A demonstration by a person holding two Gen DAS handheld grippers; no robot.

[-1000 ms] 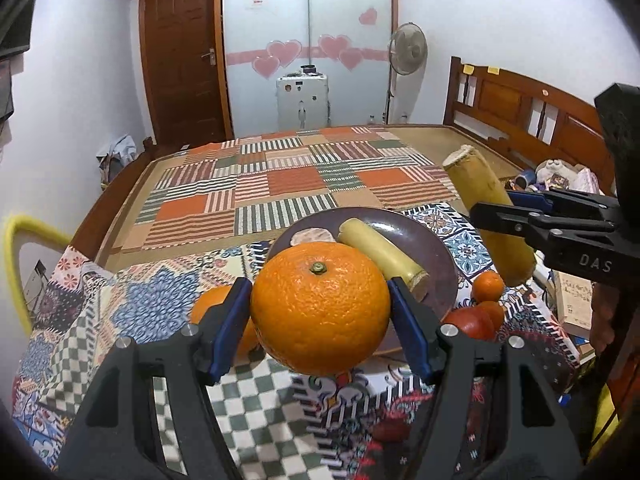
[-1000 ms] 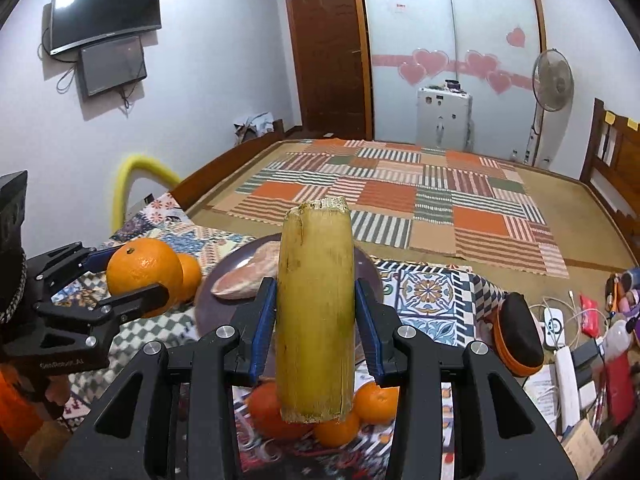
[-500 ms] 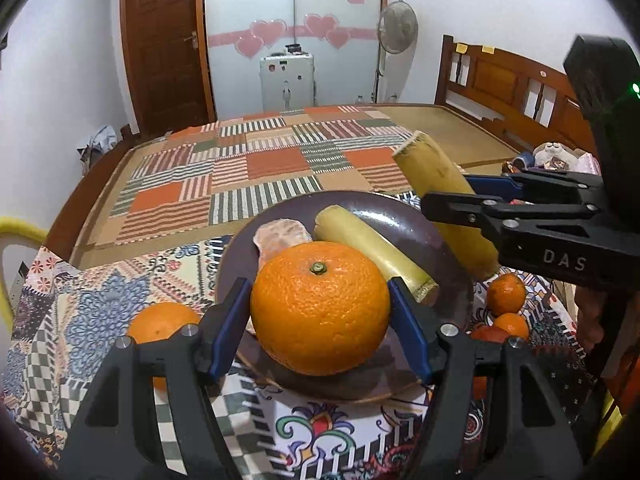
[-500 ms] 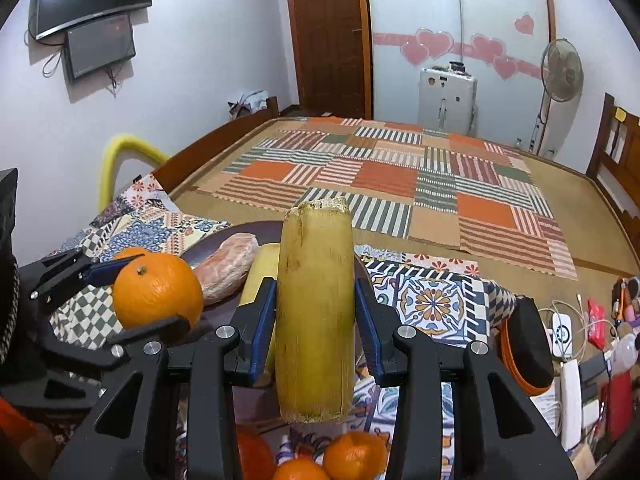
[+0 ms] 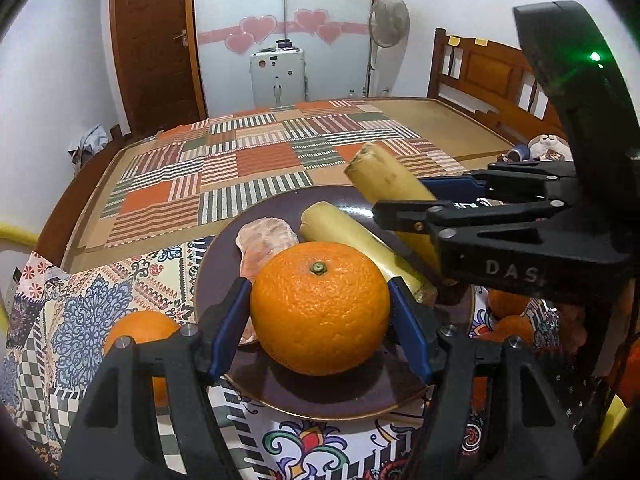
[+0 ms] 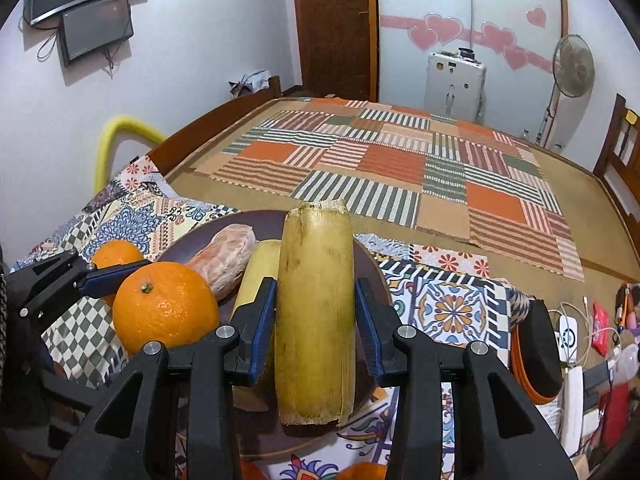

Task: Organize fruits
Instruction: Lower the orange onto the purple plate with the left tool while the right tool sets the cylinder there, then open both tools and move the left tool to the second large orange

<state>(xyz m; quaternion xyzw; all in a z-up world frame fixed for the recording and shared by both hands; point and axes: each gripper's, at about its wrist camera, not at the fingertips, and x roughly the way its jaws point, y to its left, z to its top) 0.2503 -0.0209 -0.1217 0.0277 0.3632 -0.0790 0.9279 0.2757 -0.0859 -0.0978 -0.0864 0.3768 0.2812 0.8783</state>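
Note:
My left gripper (image 5: 320,312) is shut on a large orange (image 5: 320,306) and holds it just over the near part of a dark brown plate (image 5: 320,400). The plate holds a peeled citrus piece (image 5: 264,236) and a yellow sugarcane piece (image 5: 348,236). My right gripper (image 6: 316,320) is shut on a second, thicker sugarcane piece (image 6: 316,296), held upright over the plate's (image 6: 176,254) right side; it also shows in the left wrist view (image 5: 384,178). The held orange shows in the right wrist view (image 6: 164,310).
A whole orange (image 5: 140,330) lies on the patterned cloth (image 5: 80,320) left of the plate. Small oranges (image 5: 508,304) lie right of it. Beyond is a bed with a striped patchwork mat (image 6: 400,168). Cables and clutter (image 6: 580,340) sit at the right.
Both grippers have moved forward and down over the plate with their loads. The orange now hangs over the plate's near part and the held sugarcane over its right side.

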